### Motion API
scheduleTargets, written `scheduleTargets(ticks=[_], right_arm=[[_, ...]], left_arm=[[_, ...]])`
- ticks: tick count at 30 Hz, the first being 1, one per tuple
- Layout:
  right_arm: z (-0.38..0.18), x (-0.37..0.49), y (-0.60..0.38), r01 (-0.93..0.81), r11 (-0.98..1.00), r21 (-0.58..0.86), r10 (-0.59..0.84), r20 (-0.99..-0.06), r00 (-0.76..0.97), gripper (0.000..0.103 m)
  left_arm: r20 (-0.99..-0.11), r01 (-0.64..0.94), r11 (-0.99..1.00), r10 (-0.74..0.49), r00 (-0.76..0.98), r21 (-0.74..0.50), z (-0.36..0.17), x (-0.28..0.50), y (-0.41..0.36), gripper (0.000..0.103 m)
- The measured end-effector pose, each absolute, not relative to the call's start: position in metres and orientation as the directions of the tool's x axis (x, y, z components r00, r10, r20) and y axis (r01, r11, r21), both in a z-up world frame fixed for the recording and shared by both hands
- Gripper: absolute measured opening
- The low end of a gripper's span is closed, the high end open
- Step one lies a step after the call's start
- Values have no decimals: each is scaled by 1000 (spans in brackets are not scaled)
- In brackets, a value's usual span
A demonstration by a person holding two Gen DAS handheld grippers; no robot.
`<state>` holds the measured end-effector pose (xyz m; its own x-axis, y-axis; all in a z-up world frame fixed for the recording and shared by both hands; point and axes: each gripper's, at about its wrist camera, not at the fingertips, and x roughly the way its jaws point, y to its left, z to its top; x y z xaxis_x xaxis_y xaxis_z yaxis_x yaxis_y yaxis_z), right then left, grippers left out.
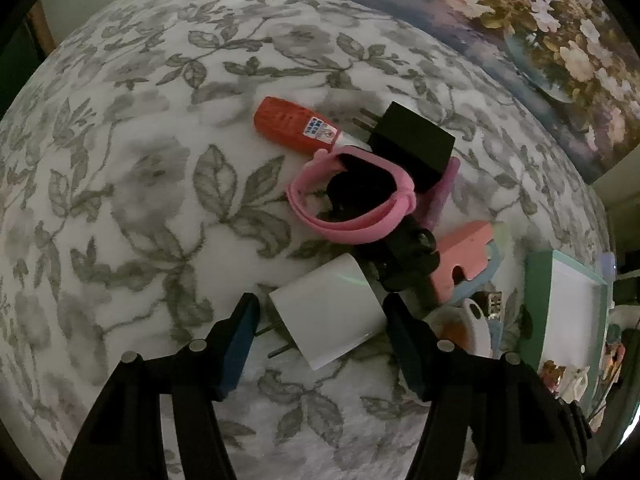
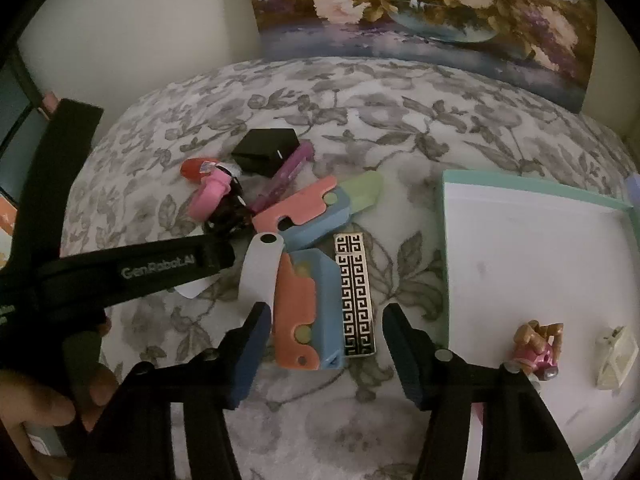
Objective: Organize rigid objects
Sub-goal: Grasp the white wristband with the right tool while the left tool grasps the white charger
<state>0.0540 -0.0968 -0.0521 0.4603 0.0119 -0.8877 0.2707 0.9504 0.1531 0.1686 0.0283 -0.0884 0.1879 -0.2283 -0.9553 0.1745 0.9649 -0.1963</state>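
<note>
Clutter pile mostly unsorted: white charger (image 1: 330,316) between my left gripper (image 1: 320,344) jaws, wide open. Right gripper (image 2: 324,344), also wide, straddles blue-orange toy (image 2: 308,312). Tray (image 2: 532,196) to its right holds only two figures.

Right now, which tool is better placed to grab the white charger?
Left. The left tool is open with the white charger lying between its fingers. The right tool is open over the pink-and-blue toy, next to the tray.
</note>
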Motion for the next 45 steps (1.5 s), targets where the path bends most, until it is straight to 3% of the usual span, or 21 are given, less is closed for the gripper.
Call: scheduleTargets(ticks=[5, 11, 19, 30, 35, 45], right_arm=[[-53, 55, -94, 266, 951, 159, 20, -887, 461, 60], [-49, 58, -83, 230, 960, 158, 32, -881, 473, 49], [-45, 60, -76, 217, 960, 178, 49, -868, 494, 48], [-49, 69, -60, 194, 961, 195, 76, -866, 494, 33], [-55, 71, -56, 197, 962, 190, 72, -871, 486, 21], [-48, 67, -67, 231, 933, 274, 122, -849, 514, 20]], left_arm=[[-957, 176, 967, -217, 190, -185, -88, 168, 30, 66], [-956, 173, 966, -222, 189, -190, -87, 168, 31, 65], [-957, 158, 969, -219, 189, -191, -87, 169, 36, 65], [-964, 118, 982, -170, 204, -148, -86, 175, 62, 65], [-965, 123, 982, -165, 204, -142, -87, 175, 65, 65], [-964, 113, 984, -160, 213, -138, -84, 173, 65, 65]])
